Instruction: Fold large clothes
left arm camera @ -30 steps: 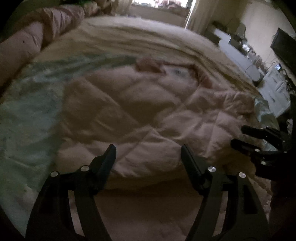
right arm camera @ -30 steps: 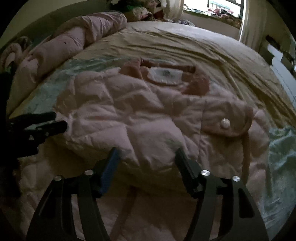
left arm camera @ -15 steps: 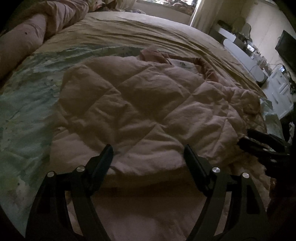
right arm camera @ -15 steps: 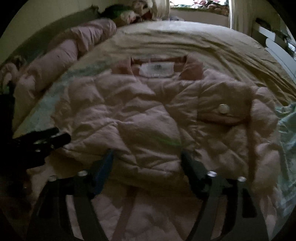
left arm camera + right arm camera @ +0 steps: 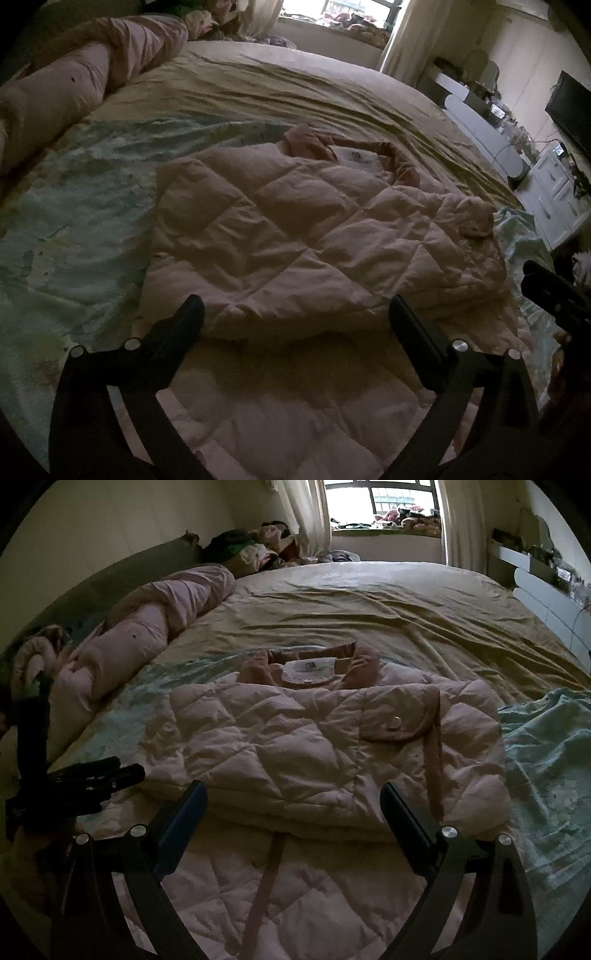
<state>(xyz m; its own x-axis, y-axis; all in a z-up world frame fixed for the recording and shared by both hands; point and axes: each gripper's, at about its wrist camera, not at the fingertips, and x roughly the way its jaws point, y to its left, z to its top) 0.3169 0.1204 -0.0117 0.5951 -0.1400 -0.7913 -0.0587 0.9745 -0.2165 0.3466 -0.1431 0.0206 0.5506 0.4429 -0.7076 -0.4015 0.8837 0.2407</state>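
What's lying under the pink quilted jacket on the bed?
Under the pink quilted jacket a pale green printed blanket shows at both sides, over the tan bedsheet. The jacket's folded-up hem covers its own lower layers; what lies directly beneath its middle is hidden.

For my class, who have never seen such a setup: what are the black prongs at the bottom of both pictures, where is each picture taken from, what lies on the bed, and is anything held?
The prongs are two-finger grippers that a person holds, one in each hand; there is no robot. A wide-angle camera on each looks along its fingers. One picture comes from the left gripper, the other from the right gripper. Each also shows the other gripper at its edge. On the bed lies a pink quilted jacket, its lower part folded up over itself, collar at the far end. A rolled pink duvet lies along the left. Nothing is held: both sets of jaws are opening, with no cloth pinched between them.
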